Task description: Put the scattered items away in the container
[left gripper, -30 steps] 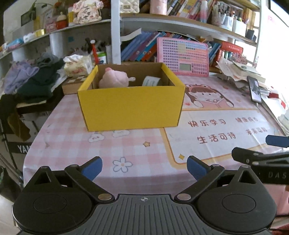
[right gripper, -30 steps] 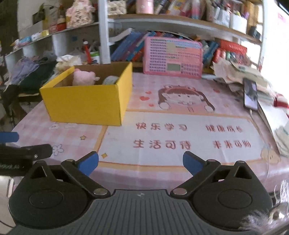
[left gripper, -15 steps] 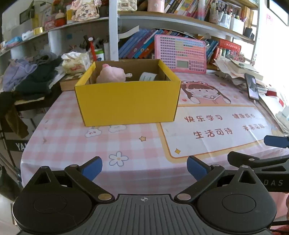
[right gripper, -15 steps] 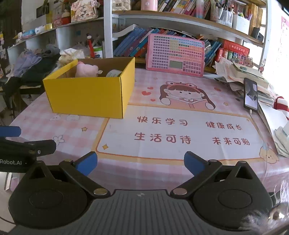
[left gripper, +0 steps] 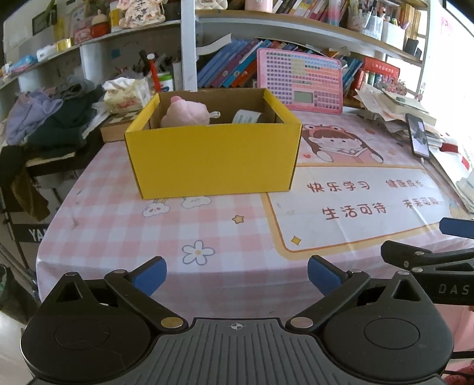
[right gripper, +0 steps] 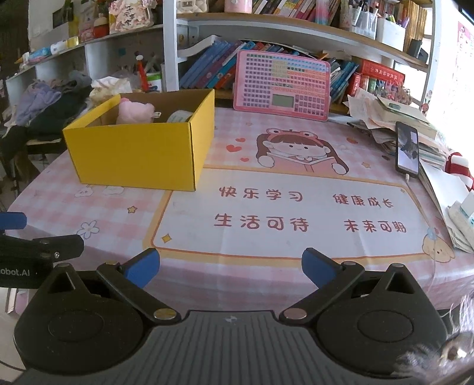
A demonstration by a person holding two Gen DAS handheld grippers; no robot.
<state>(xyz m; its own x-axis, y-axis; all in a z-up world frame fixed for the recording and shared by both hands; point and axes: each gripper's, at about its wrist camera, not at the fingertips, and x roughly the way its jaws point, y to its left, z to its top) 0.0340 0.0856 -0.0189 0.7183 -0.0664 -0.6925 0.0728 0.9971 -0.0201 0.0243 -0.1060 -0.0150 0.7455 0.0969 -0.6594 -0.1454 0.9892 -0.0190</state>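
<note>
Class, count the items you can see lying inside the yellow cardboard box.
2: a pink plush toy at the left, a white tape roll at the right of the yellow cardboard box. Its walls may hide more.

Cluttered bookshelf [left gripper: 296, 26], pink checked tablecloth [left gripper: 118, 231], bright daylight right

Lower part of pink plush toy [left gripper: 185, 114] and roll [left gripper: 246, 116] hidden behind yellow box [left gripper: 211, 160] wall (box floor unseen), right gripper [left gripper: 444, 245] cut off at frame edge, blurred fuzzy thing [right gripper: 435, 355] bottom corner.
</note>
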